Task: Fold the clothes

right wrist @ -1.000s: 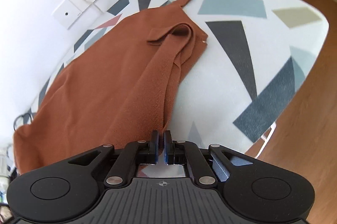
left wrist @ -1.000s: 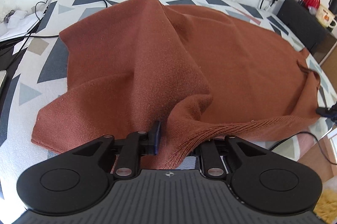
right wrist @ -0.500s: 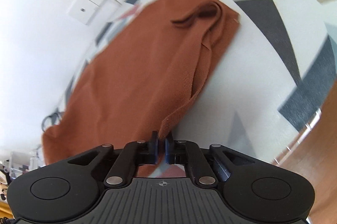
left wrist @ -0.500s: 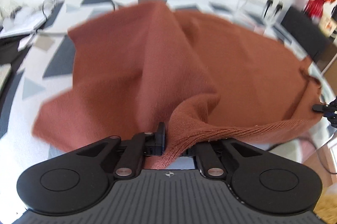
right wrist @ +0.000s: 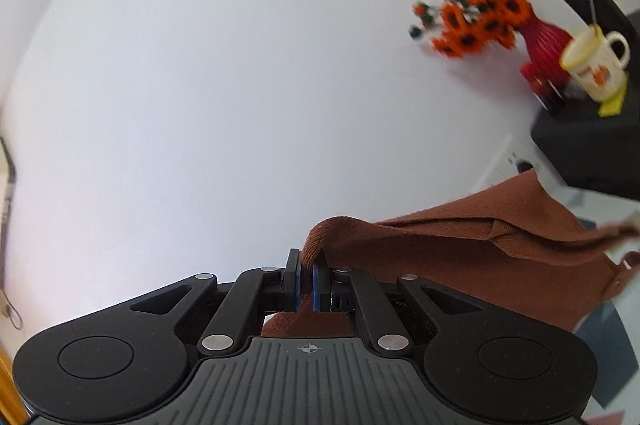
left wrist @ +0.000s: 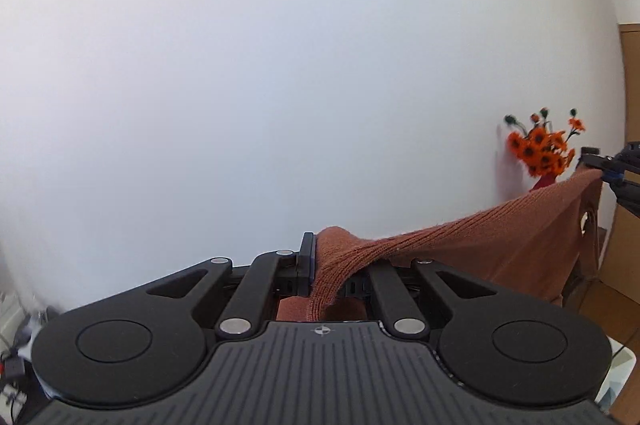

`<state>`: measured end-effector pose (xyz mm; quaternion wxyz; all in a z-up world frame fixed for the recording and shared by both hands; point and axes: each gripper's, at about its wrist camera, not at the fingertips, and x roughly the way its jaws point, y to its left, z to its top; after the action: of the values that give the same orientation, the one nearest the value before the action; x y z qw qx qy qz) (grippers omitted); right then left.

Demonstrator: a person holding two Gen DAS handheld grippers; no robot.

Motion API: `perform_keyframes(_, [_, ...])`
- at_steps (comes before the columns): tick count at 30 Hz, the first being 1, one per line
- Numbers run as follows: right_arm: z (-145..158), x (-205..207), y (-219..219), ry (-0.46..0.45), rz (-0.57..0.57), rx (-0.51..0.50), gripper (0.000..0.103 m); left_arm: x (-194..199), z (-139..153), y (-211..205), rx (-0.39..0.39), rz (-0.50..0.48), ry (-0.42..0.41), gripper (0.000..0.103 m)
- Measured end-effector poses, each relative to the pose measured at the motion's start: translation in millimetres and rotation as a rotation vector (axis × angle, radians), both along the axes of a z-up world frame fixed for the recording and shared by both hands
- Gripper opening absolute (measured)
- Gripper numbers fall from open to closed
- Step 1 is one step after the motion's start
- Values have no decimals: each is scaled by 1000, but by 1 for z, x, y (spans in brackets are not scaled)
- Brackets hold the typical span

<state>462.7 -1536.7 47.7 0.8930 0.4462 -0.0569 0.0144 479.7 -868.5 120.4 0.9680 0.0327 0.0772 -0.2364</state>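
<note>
A rust-brown knitted garment (left wrist: 520,237) hangs lifted in the air, stretched between both grippers. My left gripper (left wrist: 326,265) is shut on one corner of its ribbed hem. From there the cloth runs right to the other gripper (left wrist: 600,165), seen at the frame's right edge holding the far corner. In the right wrist view my right gripper (right wrist: 306,281) is shut on a bunched edge of the garment (right wrist: 480,253), which drapes down to the right. Both cameras point up at the white wall; the table under the cloth is mostly hidden.
A red vase of orange flowers (right wrist: 480,17) and a cream mug (right wrist: 596,65) stand on a black cabinet (right wrist: 592,153) at the right. Wall sockets (right wrist: 516,161) sit just behind the cloth. Cables lie at the lower left (left wrist: 16,365).
Both grippers have risen and tilted up, lifting the garment off the patterned table. The views swung from the tabletop to the wall, and the cloth now hangs taut between them.
</note>
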Motion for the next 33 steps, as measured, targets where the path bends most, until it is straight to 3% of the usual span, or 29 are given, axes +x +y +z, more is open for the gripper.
perform_keyframes(4, [36,-37,-23,-126,-73,-23,5,-31,33,-25,24,-153,-98,5])
perform_keyframes(7, [57,-61,-46,-165,-138,-41,5,-48,43,-49,33,-290,-102,5])
perform_keyframes(14, [104,-80,-76,-99,-316,-151,5,-58,34,-104,-73,-581,80,5])
perform_keyframes(18, [133,-40,-69,-54,-321,-250,5,-59,11,-112,-166,-690,186,5])
perform_keyframes(21, [145,20,-44,-35,-222,-259,5,-42,-13,-104,-233,-629,299,5])
perform_keyframes(26, [137,152,48,58,46,-364,4,-3,-66,-53,-301,-381,482,5])
perform_keyframes(31, [67,274,163,233,331,-371,5,35,-130,13,-326,-70,666,5])
perform_keyframes(32, [47,294,183,285,374,-365,10,40,-142,26,-323,-12,694,5])
perform_keyframes(33, [26,311,201,346,417,-360,27,42,-152,38,-324,27,717,5])
